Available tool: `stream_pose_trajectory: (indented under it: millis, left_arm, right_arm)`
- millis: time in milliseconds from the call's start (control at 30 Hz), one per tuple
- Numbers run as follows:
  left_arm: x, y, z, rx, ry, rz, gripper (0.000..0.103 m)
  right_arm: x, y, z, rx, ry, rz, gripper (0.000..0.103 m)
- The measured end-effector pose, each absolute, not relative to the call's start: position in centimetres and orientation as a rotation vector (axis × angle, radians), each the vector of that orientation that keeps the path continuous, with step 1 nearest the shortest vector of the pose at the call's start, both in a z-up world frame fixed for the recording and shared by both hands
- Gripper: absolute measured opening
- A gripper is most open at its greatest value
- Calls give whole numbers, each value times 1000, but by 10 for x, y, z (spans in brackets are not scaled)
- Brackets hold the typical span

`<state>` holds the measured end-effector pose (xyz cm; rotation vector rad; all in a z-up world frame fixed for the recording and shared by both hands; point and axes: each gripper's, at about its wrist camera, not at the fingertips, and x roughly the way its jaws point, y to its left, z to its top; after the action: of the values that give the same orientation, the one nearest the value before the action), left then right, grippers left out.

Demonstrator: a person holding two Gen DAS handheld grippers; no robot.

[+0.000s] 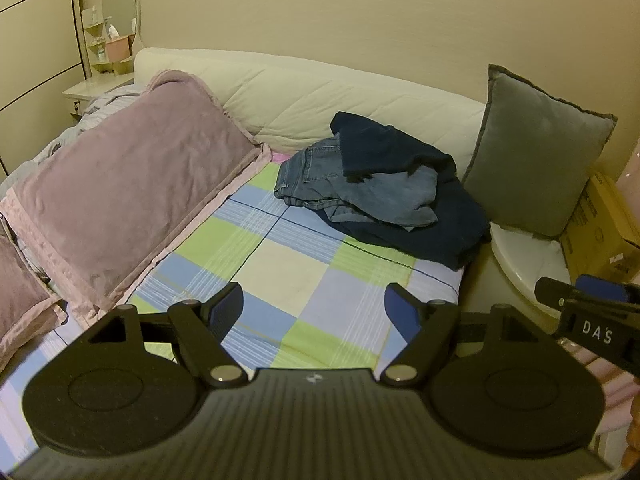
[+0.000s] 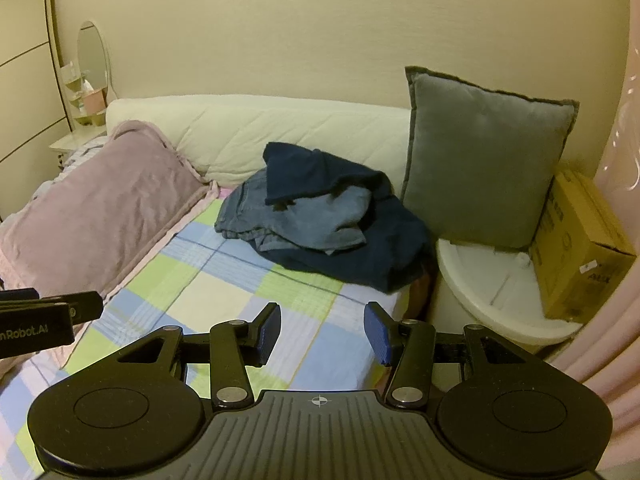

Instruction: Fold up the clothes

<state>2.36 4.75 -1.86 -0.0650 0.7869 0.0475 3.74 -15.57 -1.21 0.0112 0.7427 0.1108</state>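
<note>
A heap of clothes lies at the far end of the checked bed sheet (image 1: 280, 264): light blue jeans (image 1: 320, 176) tangled with a dark navy garment (image 1: 400, 148). The same jeans (image 2: 304, 220) and navy garment (image 2: 320, 172) show in the right wrist view, on the sheet (image 2: 224, 280). My left gripper (image 1: 316, 312) is open and empty, held above the sheet well short of the heap. My right gripper (image 2: 322, 334) is open and empty, also short of the heap. Each gripper's side shows in the other's view, right (image 1: 592, 312) and left (image 2: 44, 316).
A mauve pillow (image 1: 128, 200) lies along the left of the bed. A grey cushion (image 1: 540, 160) leans at the right over a white round ledge (image 1: 520, 256). A cardboard box (image 1: 604, 232) stands beside it. A cream padded headboard (image 1: 320, 92) backs the bed. A dressing table with mirror (image 1: 116, 20) is far left.
</note>
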Motion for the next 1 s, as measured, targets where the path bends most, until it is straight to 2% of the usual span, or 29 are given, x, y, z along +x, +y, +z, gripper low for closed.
stream_pose_trajectory:
  millis: [500, 1000]
  left_arm:
    - [77, 48, -33, -92, 802, 68, 75]
    - [198, 32, -73, -115, 848, 26, 75]
  right_arm:
    - [96, -178, -26, 93, 734, 165, 50]
    - [205, -185, -80, -34, 800, 190, 50]
